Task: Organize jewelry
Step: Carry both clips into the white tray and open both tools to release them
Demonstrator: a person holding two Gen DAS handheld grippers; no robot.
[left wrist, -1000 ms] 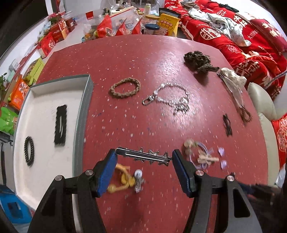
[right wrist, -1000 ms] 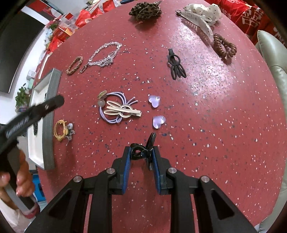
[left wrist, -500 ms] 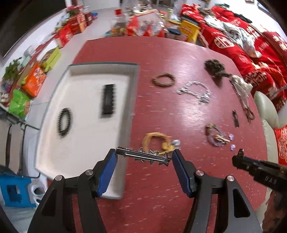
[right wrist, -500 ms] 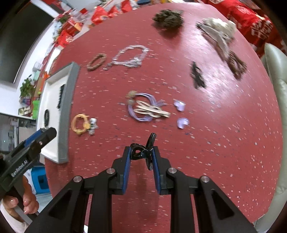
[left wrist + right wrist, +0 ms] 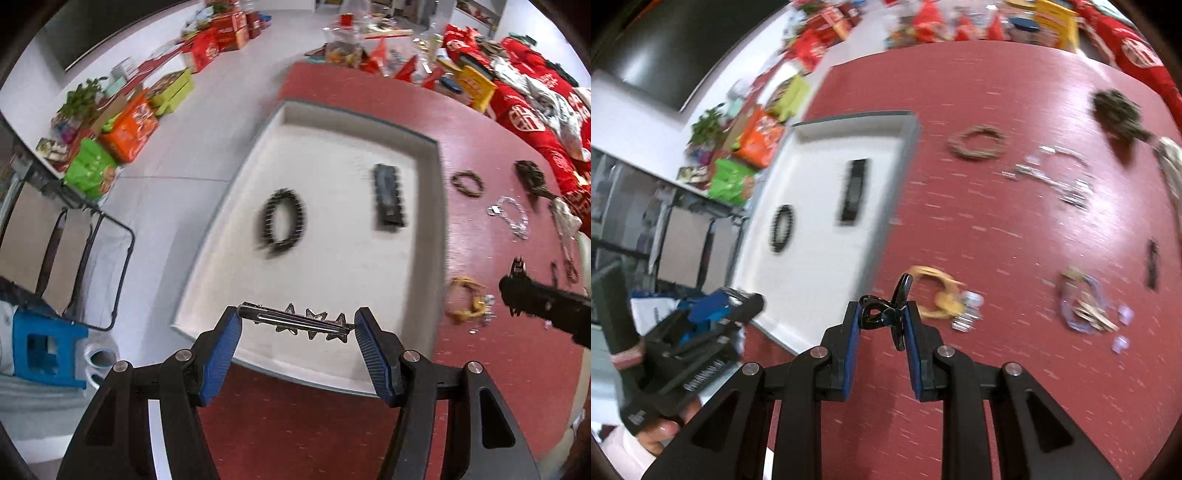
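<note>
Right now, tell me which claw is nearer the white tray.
Left. The left claw hangs over the white tray's near edge; the right claw is over the red table beside it.

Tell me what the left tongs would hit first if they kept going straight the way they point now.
Probably the white tray: the left tongs, holding the star hair clip crosswise, point steeply down over its near edge. Depth is unclear; the clip would touch first.

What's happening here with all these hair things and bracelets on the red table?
A person is sorting jewelry with a pair of tongs in each hand. The left tongs hold a silver star hair clip by its ends over the near edge of the white tray, which already holds a black bead bracelet and a black comb clip. The right tongs grip a small black claw clip over the red table, where more pieces wait.
</note>
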